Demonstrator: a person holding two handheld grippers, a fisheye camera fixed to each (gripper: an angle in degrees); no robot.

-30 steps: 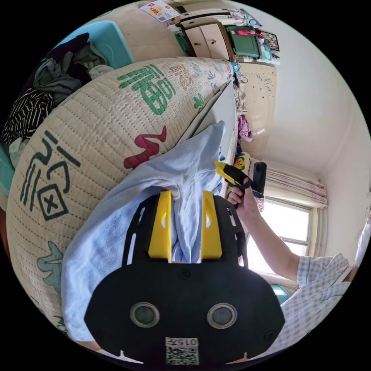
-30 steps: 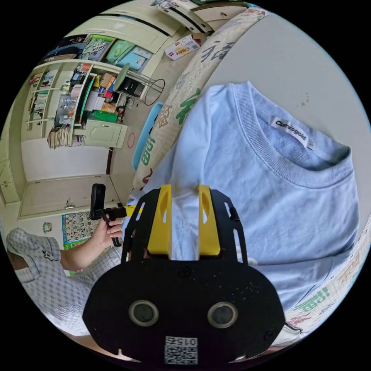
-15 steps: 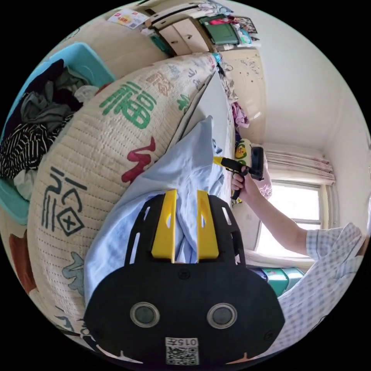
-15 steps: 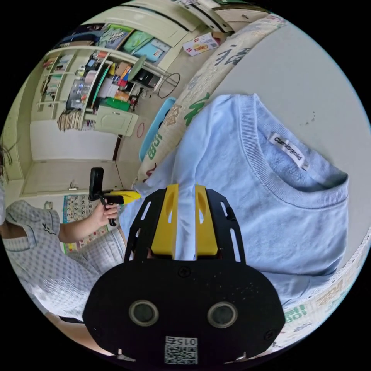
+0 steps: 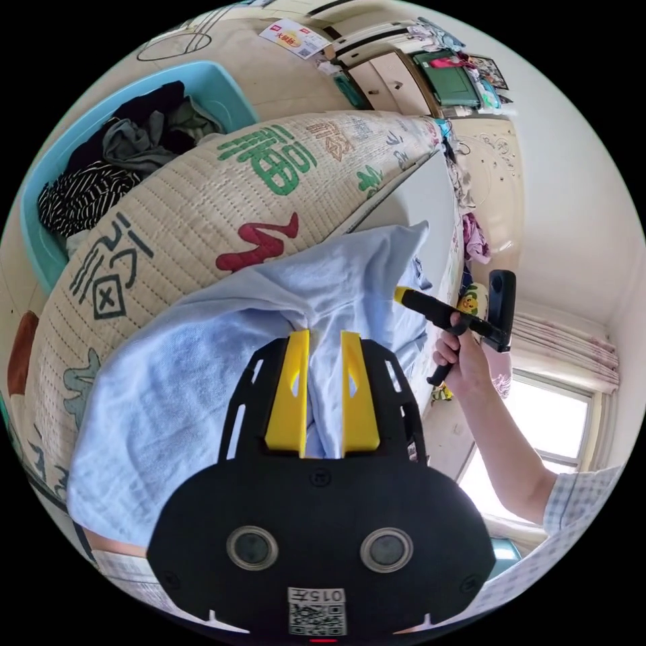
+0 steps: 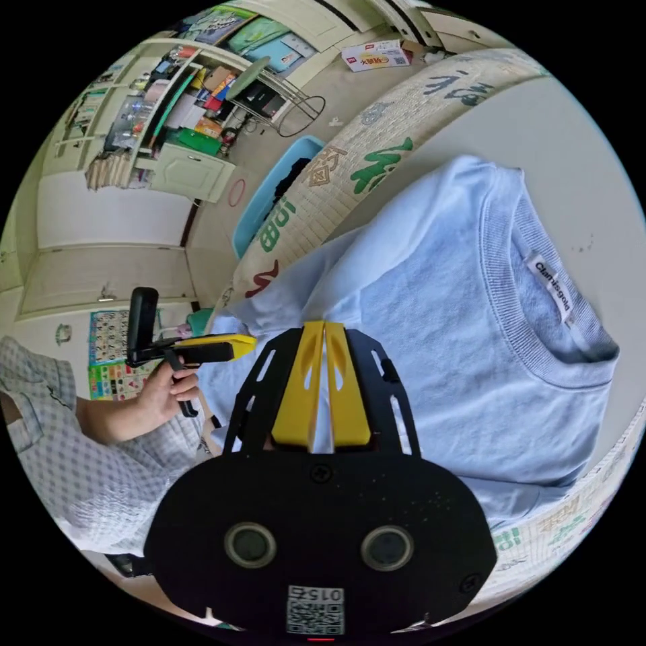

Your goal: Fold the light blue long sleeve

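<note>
The light blue long sleeve (image 6: 444, 323) lies collar-up on a pale grey bed sheet (image 6: 538, 128), its label showing inside the neck, and its lower part (image 5: 188, 377) hangs over the bed's edge. In the left gripper view my left gripper (image 5: 324, 334) is shut on a bunched fold of it. My right gripper (image 6: 324, 326) pinches the fabric with its jaws almost touching. A hand holds the right gripper (image 5: 402, 294) against the shirt's far edge, and the left gripper (image 6: 249, 342) shows at the shirt's near edge.
A quilted beige mat (image 5: 202, 202) with green and red characters covers the bed's side. A teal basket (image 5: 222, 81) of dark clothes stands on the floor beside it. Shelves and cupboards (image 6: 141, 128) line the far wall, with a wire stool (image 6: 282, 101) nearby. A bright window (image 5: 558, 431) sits behind the person's arm.
Both pairs of jaws have narrowed onto the shirt fabric, the right pair nearly to touching. Both cameras have shifted and rolled a little.
</note>
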